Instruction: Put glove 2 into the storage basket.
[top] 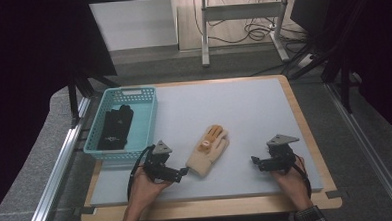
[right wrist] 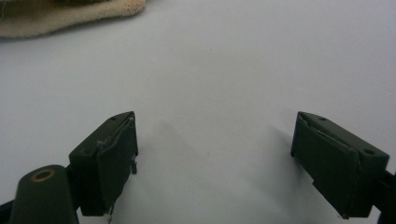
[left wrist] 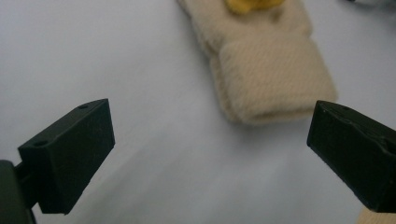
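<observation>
Both hands come in from the near edge in the high view: the left gripper [top: 182, 172] almost touches the cuff of the cream knitted glove with yellow palm [top: 209, 150] on the grey mat [top: 254, 113], probably to carry it to the turquoise plastic basket [top: 149, 123] holding a black glove [top: 115, 126]. Left gripper view: jaws wide open, cuff ahead, nearer the right jaw, not between them. Right gripper view: the right gripper [right wrist: 215, 161] is open and empty over bare mat, glove well apart.

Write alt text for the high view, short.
A person's hands hold two open grippers over a grey mat: the left gripper sits at the cuff of a beige glove, the right gripper apart from it. A black item lies in a teal basket at left.
</observation>
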Demonstrator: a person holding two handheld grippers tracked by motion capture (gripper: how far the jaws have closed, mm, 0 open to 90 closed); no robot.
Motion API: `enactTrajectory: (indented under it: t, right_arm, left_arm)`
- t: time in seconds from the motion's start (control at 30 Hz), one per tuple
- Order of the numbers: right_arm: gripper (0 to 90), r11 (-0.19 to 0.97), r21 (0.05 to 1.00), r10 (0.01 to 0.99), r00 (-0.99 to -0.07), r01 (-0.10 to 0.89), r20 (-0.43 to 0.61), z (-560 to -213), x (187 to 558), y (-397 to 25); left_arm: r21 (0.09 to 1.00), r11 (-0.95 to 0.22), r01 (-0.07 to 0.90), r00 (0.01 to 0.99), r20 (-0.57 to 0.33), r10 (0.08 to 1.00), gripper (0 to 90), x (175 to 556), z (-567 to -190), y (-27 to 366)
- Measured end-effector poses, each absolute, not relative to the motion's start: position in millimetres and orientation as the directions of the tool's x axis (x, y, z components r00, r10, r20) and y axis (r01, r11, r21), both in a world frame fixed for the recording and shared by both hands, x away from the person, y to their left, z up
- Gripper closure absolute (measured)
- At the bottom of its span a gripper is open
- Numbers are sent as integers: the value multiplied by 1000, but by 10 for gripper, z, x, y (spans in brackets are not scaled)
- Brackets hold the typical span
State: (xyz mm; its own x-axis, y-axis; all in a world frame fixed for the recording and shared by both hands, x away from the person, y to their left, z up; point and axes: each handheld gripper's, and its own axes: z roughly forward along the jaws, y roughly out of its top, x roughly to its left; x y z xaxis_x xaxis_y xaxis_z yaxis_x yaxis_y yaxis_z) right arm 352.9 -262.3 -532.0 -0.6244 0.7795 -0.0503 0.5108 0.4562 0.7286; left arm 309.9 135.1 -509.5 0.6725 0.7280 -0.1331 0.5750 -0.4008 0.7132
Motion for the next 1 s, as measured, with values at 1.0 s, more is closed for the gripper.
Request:
enactTrajectory:
  t: [1.0]
  right_arm:
    - [142, 458, 728, 779, -624, 511, -52, -5319, 3527, -2624]
  left_arm:
    - [581, -525, 622, 678, -64, 732, 56, 3760, -5228, 283]
